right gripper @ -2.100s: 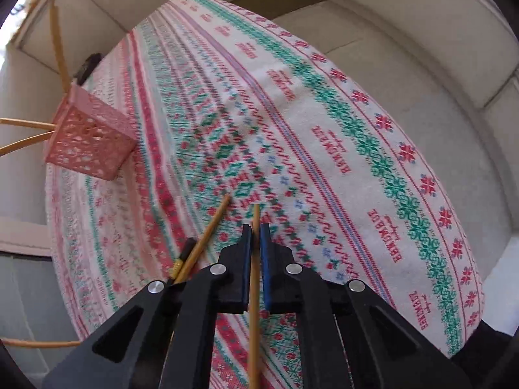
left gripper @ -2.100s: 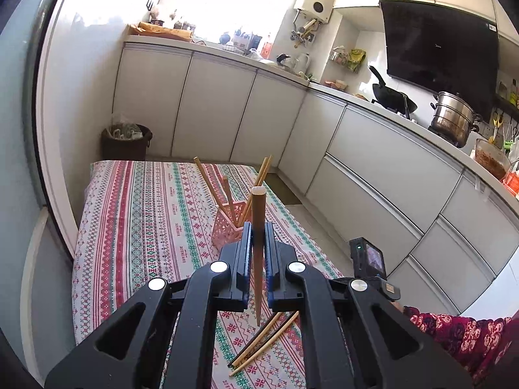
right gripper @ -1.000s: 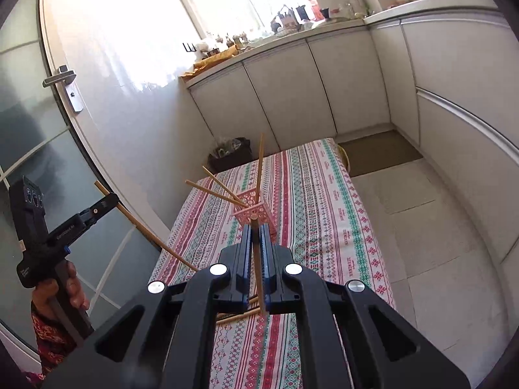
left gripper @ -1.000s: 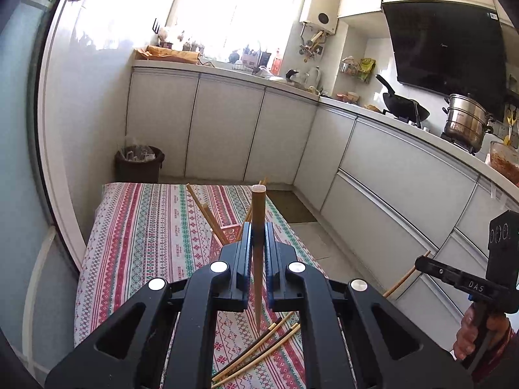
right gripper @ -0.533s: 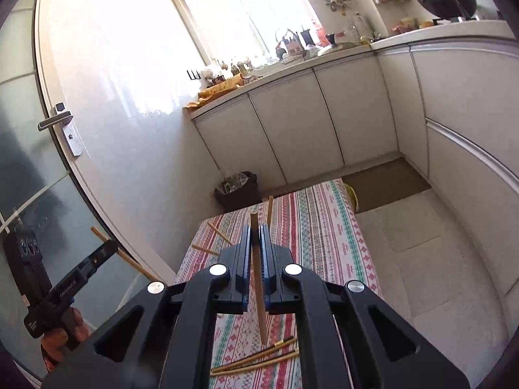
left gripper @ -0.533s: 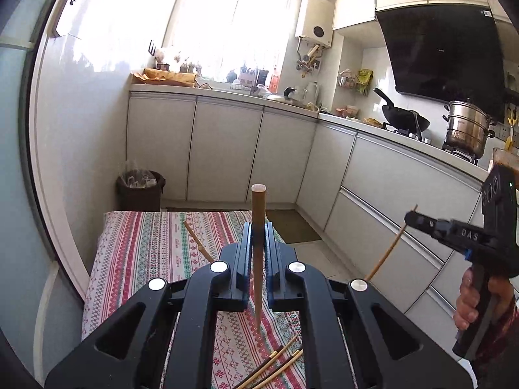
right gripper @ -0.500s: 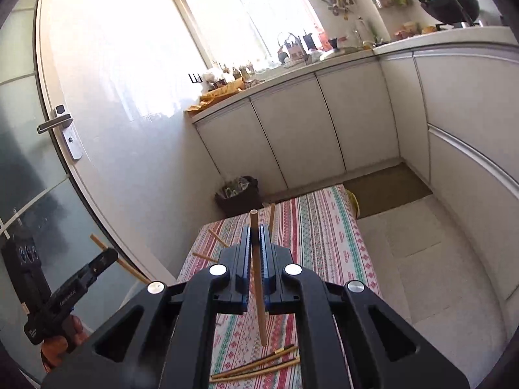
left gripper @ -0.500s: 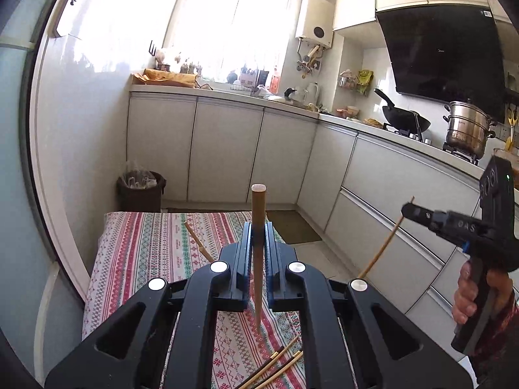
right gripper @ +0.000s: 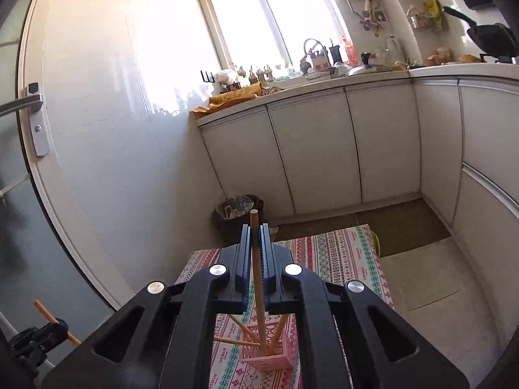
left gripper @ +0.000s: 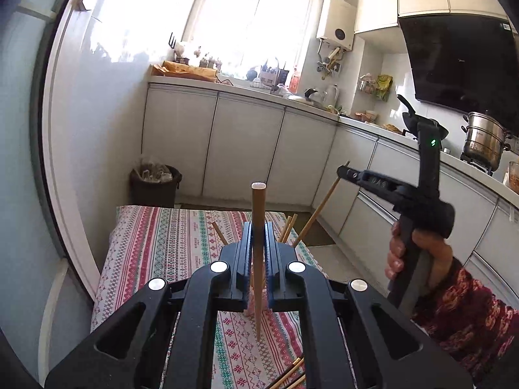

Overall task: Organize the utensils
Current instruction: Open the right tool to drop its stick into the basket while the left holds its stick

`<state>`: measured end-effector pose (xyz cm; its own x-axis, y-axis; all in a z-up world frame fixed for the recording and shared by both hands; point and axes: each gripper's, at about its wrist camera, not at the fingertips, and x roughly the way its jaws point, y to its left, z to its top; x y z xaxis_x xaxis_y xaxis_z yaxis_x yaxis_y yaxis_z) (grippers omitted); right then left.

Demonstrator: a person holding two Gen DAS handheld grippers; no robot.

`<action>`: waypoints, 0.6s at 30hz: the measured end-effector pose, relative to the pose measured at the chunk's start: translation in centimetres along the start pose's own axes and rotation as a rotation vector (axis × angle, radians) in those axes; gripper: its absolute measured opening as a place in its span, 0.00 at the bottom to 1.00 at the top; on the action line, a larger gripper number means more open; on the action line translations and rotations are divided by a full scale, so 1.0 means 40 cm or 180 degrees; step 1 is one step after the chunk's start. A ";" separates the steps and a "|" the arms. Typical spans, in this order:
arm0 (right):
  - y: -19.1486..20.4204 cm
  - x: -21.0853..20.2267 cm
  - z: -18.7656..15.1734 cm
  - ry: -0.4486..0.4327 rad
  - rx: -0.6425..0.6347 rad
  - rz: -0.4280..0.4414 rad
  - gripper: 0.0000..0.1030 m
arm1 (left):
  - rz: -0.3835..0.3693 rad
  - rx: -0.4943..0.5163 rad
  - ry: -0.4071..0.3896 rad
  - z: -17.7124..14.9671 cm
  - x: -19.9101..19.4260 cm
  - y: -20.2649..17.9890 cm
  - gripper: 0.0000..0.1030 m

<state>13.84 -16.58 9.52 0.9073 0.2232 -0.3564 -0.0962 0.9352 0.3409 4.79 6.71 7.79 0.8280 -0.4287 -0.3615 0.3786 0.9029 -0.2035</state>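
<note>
My left gripper [left gripper: 258,227] is shut on a wooden chopstick [left gripper: 258,246] held upright above the striped tablecloth [left gripper: 162,243]. My right gripper [right gripper: 255,230] is shut on another chopstick [right gripper: 258,288], whose lower tip hangs over the pink lattice holder [right gripper: 269,353]. The holder has several chopsticks leaning in it. In the left wrist view the right gripper [left gripper: 343,170] shows at the right with its chopstick [left gripper: 319,209] slanting down toward the holder, which my left gripper mostly hides. Loose chopsticks [left gripper: 290,374] lie on the cloth near the front.
White kitchen cabinets [left gripper: 243,149] run behind and to the right of the table. A dark bin [left gripper: 155,184] stands past the table's far end. A steel pot [left gripper: 485,144] sits on the counter at right. A glass door [right gripper: 35,162] is on the left.
My right gripper has carried its chopstick left and down over the pink holder. My left gripper still holds its chopstick upright, in much the same place.
</note>
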 end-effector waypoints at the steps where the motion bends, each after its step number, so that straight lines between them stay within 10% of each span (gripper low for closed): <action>1: -0.001 0.024 -0.013 0.0060 -0.0011 -0.0005 0.06 | -0.0005 0.0004 -0.0007 0.008 0.004 0.000 0.06; 6: 0.027 0.033 -0.033 0.0021 -0.0112 -0.0085 0.38 | -0.0026 0.0121 -0.0146 0.065 0.032 -0.044 0.06; 18: -0.012 -0.101 -0.013 -0.0151 -0.0050 -0.0112 0.48 | 0.0048 0.0188 -0.0313 0.125 0.200 -0.116 0.06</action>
<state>10.02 -17.78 10.34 0.9286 0.1771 -0.3262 -0.0698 0.9465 0.3150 11.71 -0.76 10.42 0.8693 -0.4125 -0.2724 0.3871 0.9108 -0.1438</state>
